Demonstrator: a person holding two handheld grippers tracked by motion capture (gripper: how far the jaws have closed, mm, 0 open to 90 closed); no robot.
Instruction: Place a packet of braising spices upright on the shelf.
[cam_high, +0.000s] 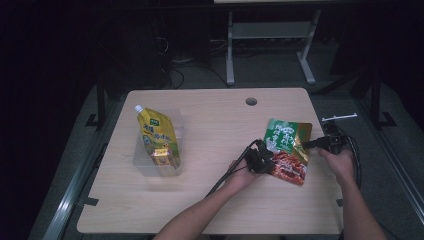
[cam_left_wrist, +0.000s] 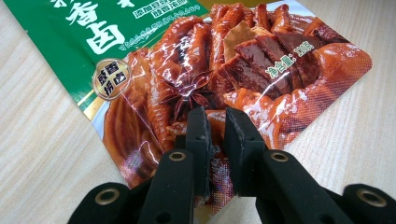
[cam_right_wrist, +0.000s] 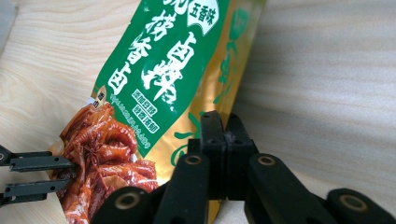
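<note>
a pale wooden table (cam_high: 210, 125) carries the scene: on its right side a glossy green, gold and red snack pouch (cam_high: 286, 150), printed with braised meat, is pinched at two edges. the left gripper (cam_high: 260, 159) is clamped on the pouch's red lower edge, the right gripper (cam_high: 320, 145) closed tight on its gold side edge. the grasp looks secured; lifting or moving it seems yet to come. well apart at left, a yellow spouted pouch (cam_high: 156, 137) sits in a clear container (cam_high: 142, 165).
</note>
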